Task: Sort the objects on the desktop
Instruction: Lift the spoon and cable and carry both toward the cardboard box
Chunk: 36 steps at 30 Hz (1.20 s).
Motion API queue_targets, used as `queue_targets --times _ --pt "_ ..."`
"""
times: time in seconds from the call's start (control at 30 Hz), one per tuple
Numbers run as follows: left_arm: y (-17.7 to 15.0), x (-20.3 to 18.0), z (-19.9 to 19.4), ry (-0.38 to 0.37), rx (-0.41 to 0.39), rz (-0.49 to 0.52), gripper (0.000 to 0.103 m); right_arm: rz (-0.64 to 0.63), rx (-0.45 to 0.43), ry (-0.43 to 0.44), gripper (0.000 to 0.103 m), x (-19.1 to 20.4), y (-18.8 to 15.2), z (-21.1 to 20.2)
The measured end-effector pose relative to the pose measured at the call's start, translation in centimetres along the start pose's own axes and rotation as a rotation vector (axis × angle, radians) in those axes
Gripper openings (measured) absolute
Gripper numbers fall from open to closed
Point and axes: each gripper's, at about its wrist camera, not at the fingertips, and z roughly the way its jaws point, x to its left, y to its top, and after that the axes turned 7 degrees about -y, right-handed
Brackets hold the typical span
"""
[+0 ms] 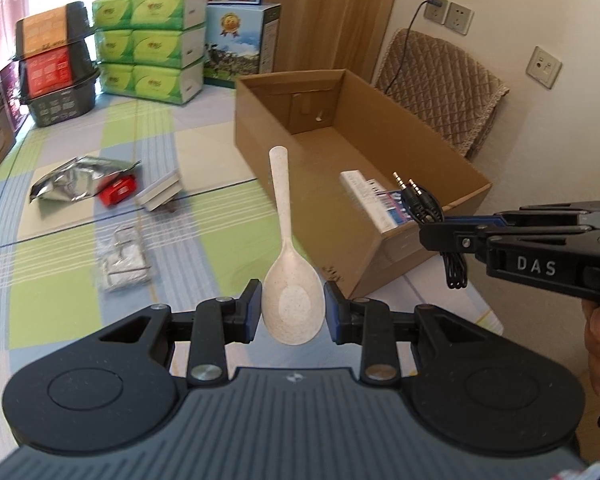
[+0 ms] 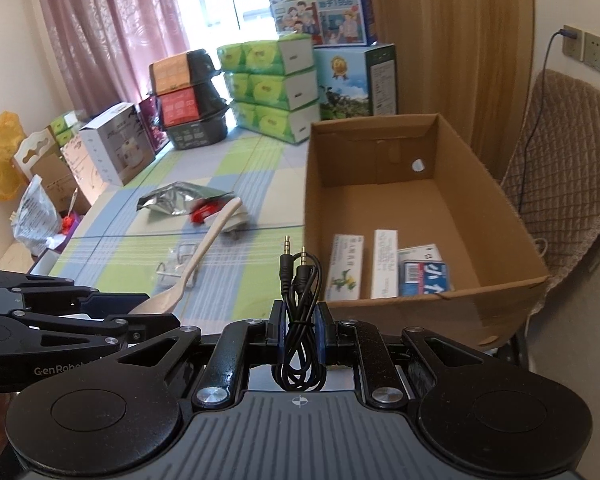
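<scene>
Cardboard box [image 2: 420, 216] is sitting on the checked tabletop [image 1: 60, 240], holding small cartons [image 2: 384, 268]. Left hand-held gripper [image 1: 293, 312] is clamping a speckled spoon [image 1: 290, 280]; right hand-held gripper [image 2: 299, 330] is pinching a coiled audio cable [image 2: 300, 320] near the box.

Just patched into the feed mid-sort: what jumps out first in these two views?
The left gripper holds a pale speckled spoon by its bowl, handle pointing away. The right gripper is shut on a coiled black audio cable, plugs up. Ahead of both sits an open cardboard box with three small packets at its near end.
</scene>
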Motion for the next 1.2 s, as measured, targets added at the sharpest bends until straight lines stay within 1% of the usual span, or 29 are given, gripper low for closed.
queue_targets --times 0.3,0.5,0.67,0.97,1.2 --pt "1.7 -2.9 1.5 -0.038 -0.006 0.030 0.027 0.032 -0.008 -0.034 0.011 -3.0 -0.1 -0.8" --pt "3.0 -4.3 2.8 -0.056 -0.012 0.030 0.027 0.050 -0.014 -0.055 0.011 -5.2 0.2 -1.1" --pt "4.2 -5.3 3.7 -0.067 -0.020 0.025 0.027 0.039 -0.011 -0.080 0.011 -6.6 0.9 -0.8" --pt "6.5 -6.1 5.8 -0.082 -0.027 -0.006 0.027 -0.007 0.000 -0.114 0.011 -8.4 2.4 0.7" --pt "7.5 -5.7 7.3 -0.088 -0.022 -0.033 0.027 -0.033 0.017 -0.127 0.011 -9.3 3.2 2.2"
